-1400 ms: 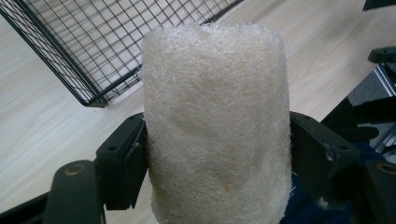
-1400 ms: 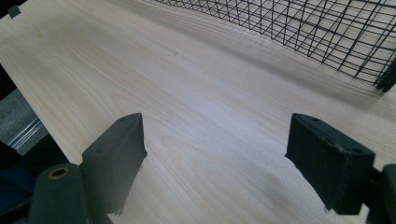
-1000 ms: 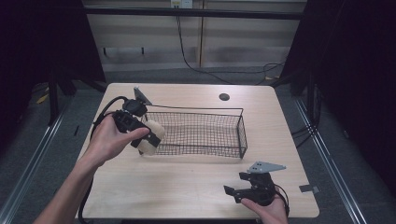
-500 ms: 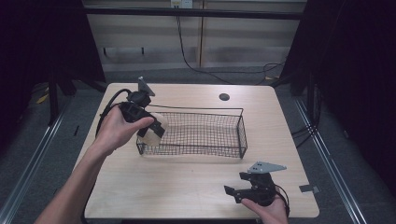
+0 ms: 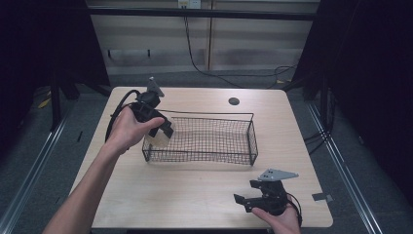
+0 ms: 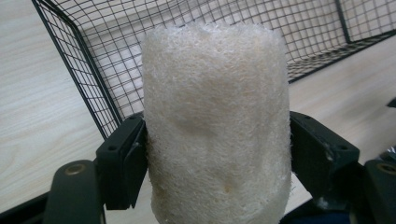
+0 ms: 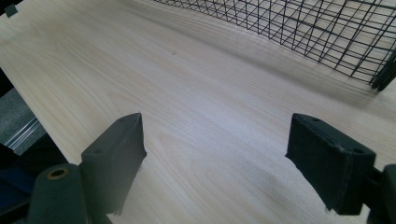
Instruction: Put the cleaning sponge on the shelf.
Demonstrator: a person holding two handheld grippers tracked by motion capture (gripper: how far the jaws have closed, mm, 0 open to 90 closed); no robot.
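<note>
Clamping pale loofah sponge (image 6: 215,126) upright between both jaws, your left gripper (image 5: 158,127) sits at left end of black wire basket (image 5: 253,141), sponge just over its corner, off tabletop (image 5: 195,195). Jaws press sponge's sides. Your right gripper (image 7: 219,154) rests low at tabletop's near right edge, jaws spread wide, holding nothing, well apart from basket.

Light wooden table (image 5: 195,195), small round dark cap (image 5: 234,101) set near its far edge. Scrap of grey tape (image 5: 321,197) at the near right edge. Beyond, black cable (image 5: 187,41) hanging down pale wall panels (image 5: 253,48).
</note>
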